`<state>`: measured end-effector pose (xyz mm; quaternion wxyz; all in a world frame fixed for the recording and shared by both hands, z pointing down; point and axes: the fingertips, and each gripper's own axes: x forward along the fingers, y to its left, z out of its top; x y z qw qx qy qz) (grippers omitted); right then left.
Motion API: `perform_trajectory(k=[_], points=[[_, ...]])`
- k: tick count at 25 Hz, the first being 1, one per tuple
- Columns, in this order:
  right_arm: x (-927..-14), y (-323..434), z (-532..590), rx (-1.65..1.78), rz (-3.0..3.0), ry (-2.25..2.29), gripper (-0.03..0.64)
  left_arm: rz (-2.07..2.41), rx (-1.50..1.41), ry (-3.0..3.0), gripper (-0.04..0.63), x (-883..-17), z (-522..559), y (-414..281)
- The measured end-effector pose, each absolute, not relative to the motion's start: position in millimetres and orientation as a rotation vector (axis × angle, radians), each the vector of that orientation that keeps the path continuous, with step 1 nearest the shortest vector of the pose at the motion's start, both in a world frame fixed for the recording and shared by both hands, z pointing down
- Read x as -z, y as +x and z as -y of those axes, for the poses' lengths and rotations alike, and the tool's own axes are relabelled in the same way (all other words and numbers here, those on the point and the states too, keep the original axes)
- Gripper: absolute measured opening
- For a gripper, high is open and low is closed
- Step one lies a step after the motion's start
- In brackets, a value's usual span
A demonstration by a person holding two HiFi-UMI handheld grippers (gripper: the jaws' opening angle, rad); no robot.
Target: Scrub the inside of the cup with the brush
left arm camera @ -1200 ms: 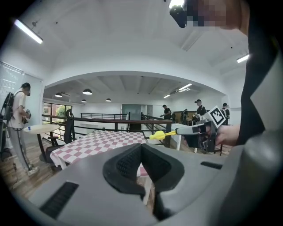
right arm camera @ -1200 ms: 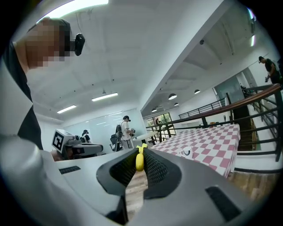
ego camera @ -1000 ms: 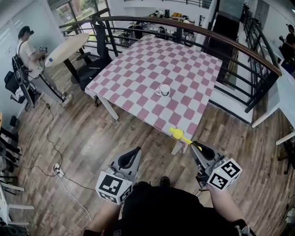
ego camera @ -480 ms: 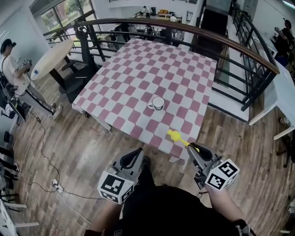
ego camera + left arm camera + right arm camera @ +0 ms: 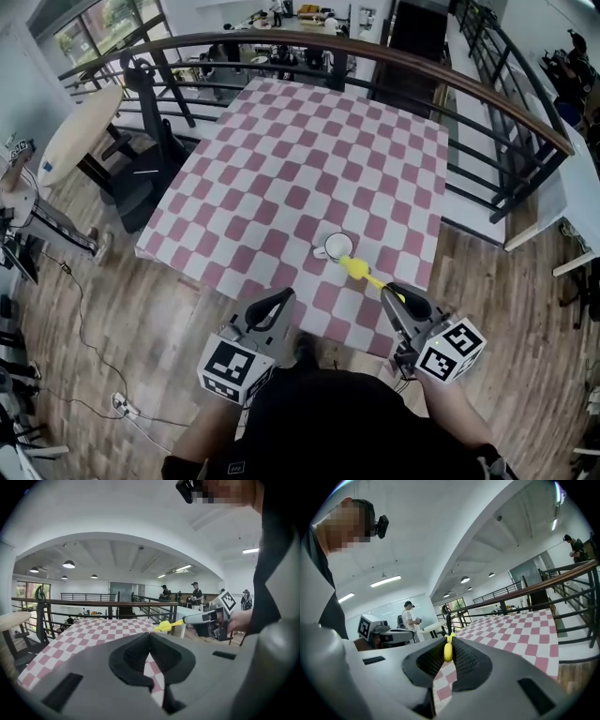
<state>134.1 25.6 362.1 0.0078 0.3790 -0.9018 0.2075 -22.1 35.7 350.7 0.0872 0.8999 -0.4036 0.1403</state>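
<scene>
A white cup (image 5: pixel 337 247) stands upright near the front edge of the pink-and-white checked table (image 5: pixel 281 159). My right gripper (image 5: pixel 389 292) is shut on the handle of a yellow brush (image 5: pixel 356 269), whose head hangs just in front of the cup, close to its rim. In the right gripper view the yellow handle (image 5: pixel 448 651) sits clamped between the jaws of the right gripper (image 5: pixel 449 641). My left gripper (image 5: pixel 284 296) is shut and empty over the table's front edge, left of the cup. In the left gripper view the left gripper (image 5: pixel 150 637) shows its jaws together, with the brush (image 5: pixel 164 626) to its right.
A dark railing (image 5: pixel 487 94) curves round the table's far and right sides. A black chair (image 5: pixel 141 178) and a round wooden table (image 5: pixel 80 131) stand at the left. A person (image 5: pixel 408 616) stands farther off, and wood floor lies below me.
Both grippers have travelled forward from over the floor to the table's front edge. The brush head now sits next to the cup. Both stay shut.
</scene>
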Motion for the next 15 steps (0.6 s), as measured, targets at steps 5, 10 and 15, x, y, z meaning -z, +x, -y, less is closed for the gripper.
perform_trajectory(k=[5,10,15], points=[[-366.3,120.6,15.5,-0.623,2.77,1.252,0.043,1.125,-0.465,2.705,0.006,-357.4,5.9,-37.6],[-376.4,127.6,31.6,-0.66,2.72,1.278,0.043,1.059,-0.471,2.684,0.006,-372.5,25.2,-30.7],[-399.0,142.9,45.0,-0.672,2.683,1.224,0.043,1.035,-0.505,2.638,0.008,-394.5,40.9,-9.3]])
